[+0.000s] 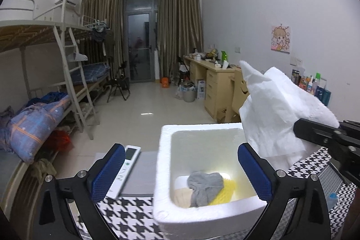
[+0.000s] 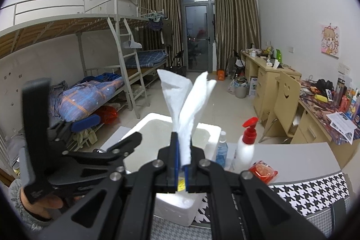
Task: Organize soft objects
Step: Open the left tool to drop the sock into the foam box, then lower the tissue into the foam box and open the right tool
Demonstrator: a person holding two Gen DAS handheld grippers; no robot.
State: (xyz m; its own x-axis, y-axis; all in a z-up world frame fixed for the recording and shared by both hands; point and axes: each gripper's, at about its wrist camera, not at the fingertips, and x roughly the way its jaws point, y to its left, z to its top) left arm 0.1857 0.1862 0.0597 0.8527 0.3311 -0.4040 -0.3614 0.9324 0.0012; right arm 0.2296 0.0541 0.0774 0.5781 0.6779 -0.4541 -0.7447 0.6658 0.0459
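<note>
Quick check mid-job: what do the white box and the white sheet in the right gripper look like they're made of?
White box: looks like expanded polystyrene foam, matte, with thick rounded walls and a grainy, beaded surface.
White sheet: probably soft non-woven cloth or thick tissue, matte; it creases and fans out limply above the shut right gripper, with a slightly fuzzy edge. Woven or paper can't be told apart.

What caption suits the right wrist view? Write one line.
Right gripper pinches a white cloth above the foam box.
</note>
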